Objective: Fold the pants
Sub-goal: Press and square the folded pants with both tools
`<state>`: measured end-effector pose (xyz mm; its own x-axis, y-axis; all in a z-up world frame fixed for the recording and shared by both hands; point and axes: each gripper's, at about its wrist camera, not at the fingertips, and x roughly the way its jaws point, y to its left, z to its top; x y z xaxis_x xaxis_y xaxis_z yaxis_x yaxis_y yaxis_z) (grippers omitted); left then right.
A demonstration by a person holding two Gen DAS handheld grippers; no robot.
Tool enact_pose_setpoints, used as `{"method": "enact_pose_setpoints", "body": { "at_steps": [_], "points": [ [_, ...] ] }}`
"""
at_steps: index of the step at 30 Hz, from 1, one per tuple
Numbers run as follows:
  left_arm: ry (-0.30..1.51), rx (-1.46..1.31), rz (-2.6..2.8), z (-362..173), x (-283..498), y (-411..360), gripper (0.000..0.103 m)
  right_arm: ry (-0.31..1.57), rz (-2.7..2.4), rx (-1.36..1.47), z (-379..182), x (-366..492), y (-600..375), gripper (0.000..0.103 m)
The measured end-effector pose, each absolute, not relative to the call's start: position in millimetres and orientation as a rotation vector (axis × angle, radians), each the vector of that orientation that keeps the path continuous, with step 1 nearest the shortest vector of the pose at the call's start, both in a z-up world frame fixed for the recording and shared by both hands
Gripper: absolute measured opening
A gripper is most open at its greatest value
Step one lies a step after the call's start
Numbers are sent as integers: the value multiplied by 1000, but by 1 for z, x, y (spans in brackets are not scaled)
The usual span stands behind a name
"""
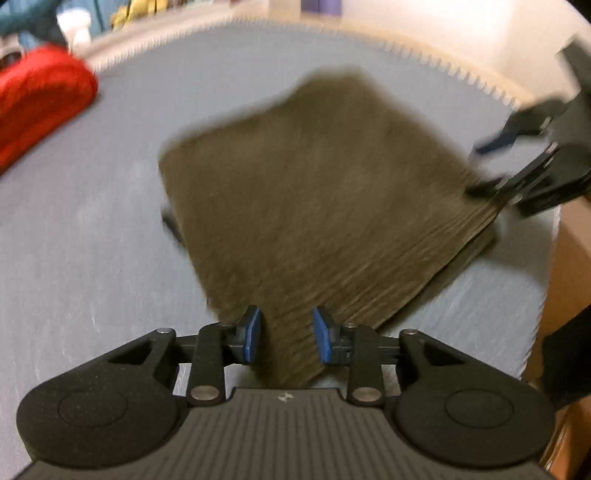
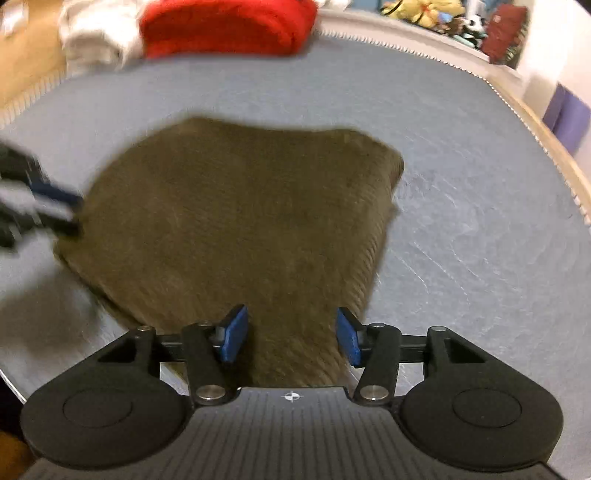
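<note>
Grey mat (image 1: 92, 240) bears blurred pants (image 1: 314, 192) (near edge hidden); both fingers apart.

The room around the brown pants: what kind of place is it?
Probably a bedroom at home. The pants lie on a grey mattress-like surface, with folded red fabric and stuffed toys behind.

Folded pants (image 1: 317, 206) lie flat in the middle of the surface (image 1: 92, 240). The left tongs (image 1: 284, 334) hover over one near corner of the pants, the right tongs (image 2: 291, 334) over the other. A folded cloth (image 2: 225, 27) sits at the far edge.
</note>
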<state>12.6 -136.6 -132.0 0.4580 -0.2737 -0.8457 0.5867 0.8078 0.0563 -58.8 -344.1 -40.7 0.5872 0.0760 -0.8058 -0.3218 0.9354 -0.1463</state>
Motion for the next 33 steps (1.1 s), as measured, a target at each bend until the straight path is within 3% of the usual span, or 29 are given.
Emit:
{"method": "enact_pose_setpoints", "body": {
  "at_steps": [1,3,4,5,6,7,10,15,20,24,33],
  "points": [
    [952,377,-540,-133,9,-139,39,920,219,-371,-50,-62,-338,68],
    [937,395,-500,-122,6,-146,39,907,201,-402,-52,-65,-331,69],
    [916,380,-472,-112,3,-148,47,915,175,-390,-48,-63,-328,69],
    [885,346,-453,-101,-2,-150,66,915,143,-367,-41,-64,-327,70],
    [852,302,-443,-90,-8,-149,76,910,126,-337,-34,-67,-328,76],
    [824,259,-433,-79,-12,-148,93,898,119,-295,-27,-72,-326,86],
    [776,169,-372,-55,-26,-148,103,808,94,-178,1,-93,-324,101],
    [793,-9,-181,-30,-49,-136,103,684,17,-30,31,-130,-321,102],
    [789,26,-46,-45,-76,-130,103,617,-76,63,20,-136,-331,102],
    [961,-31,-58,-75,-72,-135,103,682,-153,113,-4,-128,-336,102],
    [975,22,-35,-86,-58,-152,103,698,-100,97,-4,-116,-330,102]
  ]
}}
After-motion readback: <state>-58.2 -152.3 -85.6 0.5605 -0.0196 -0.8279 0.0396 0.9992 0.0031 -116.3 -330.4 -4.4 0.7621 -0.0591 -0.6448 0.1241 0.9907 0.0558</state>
